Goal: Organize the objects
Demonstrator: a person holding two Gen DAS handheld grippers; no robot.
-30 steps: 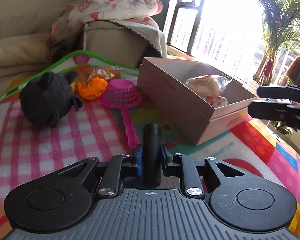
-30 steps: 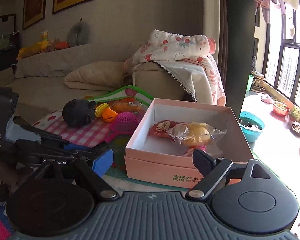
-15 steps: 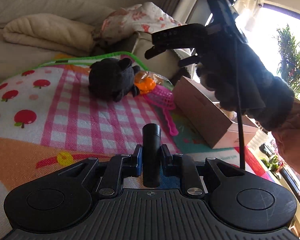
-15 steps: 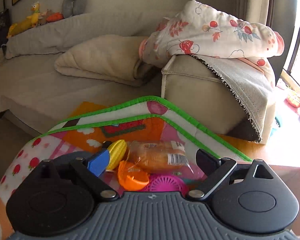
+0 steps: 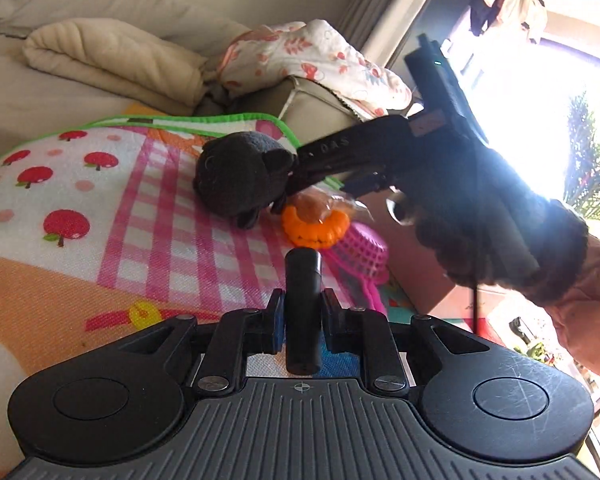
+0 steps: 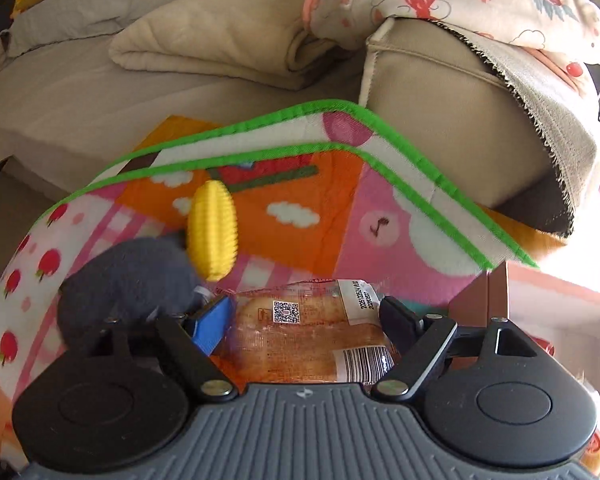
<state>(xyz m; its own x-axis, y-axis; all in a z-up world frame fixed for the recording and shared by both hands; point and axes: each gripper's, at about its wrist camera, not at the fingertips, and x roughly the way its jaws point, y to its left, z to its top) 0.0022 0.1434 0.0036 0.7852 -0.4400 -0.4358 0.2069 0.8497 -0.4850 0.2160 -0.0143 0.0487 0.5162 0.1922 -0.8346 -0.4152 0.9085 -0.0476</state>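
The wrapped bread (image 6: 308, 332) lies on the play mat (image 6: 320, 216), between the closing right tongs (image 6: 304, 320), whose pads aren't yet pressing it. It looks light, soft and squashable in slippery film, so grip mid-loaf, gently. Left tongs (image 5: 302, 312) clamp a black cylinder (image 5: 302, 304). A sofa (image 6: 100, 92) sits at 11 o'clock, and the pink box (image 6: 540, 304) at 3.

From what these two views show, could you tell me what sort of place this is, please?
Most likely a home living room: a beige sofa with a folded blanket, a children's play mat spread in front, and toys such as a dark plush toy on it.
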